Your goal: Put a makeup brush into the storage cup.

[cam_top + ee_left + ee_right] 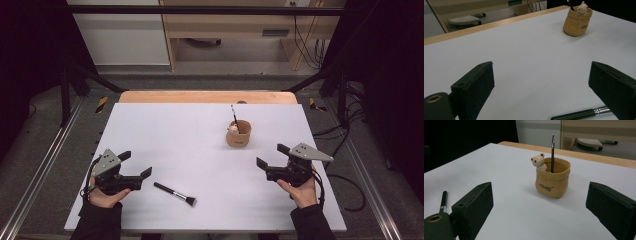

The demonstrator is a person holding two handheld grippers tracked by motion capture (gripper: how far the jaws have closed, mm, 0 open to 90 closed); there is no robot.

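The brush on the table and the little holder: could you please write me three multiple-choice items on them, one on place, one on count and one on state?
1. Where does the makeup brush lie?
A. In the holder
B. Flat on the white table, beside the left claw
C. Between the jaws of the right claw

2. How many thin sticks stand in the tan bear holder?
A. None
B. One
C. Three

3. How do the two claws stand?
A. Both open, holding nothing
B. Both shut
C. Left shut on the brush

Answers: 1 B, the high view shows it lying flat near that claw; 2 B, one dark stick rises from it; 3 A, both pairs of jaws gape apart.
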